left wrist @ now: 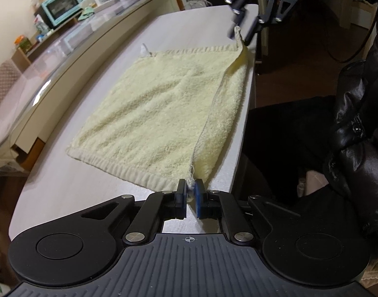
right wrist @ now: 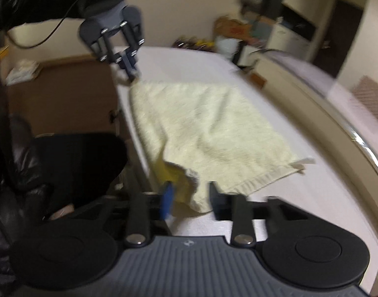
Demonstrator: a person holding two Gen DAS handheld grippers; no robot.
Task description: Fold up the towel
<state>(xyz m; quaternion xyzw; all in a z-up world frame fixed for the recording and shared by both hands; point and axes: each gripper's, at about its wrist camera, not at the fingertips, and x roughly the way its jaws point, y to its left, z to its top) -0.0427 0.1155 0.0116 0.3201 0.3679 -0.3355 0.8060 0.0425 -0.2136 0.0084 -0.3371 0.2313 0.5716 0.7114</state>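
A pale yellow towel lies spread on the white table; its edge nearest the person is lifted and turned inward a little. My left gripper is shut on the towel's near corner by the table's front edge. It also shows in the right wrist view, pinching that far corner. My right gripper stands open around the opposite corner of the same edge, with the towel bunched between its jaws. In the left wrist view the right gripper is blurred around a raised corner.
A long counter runs along the table's far side, with a teal toaster oven and jars. The person in a black jacket sits at the table's open edge. Shelves and clutter stand at the far end.
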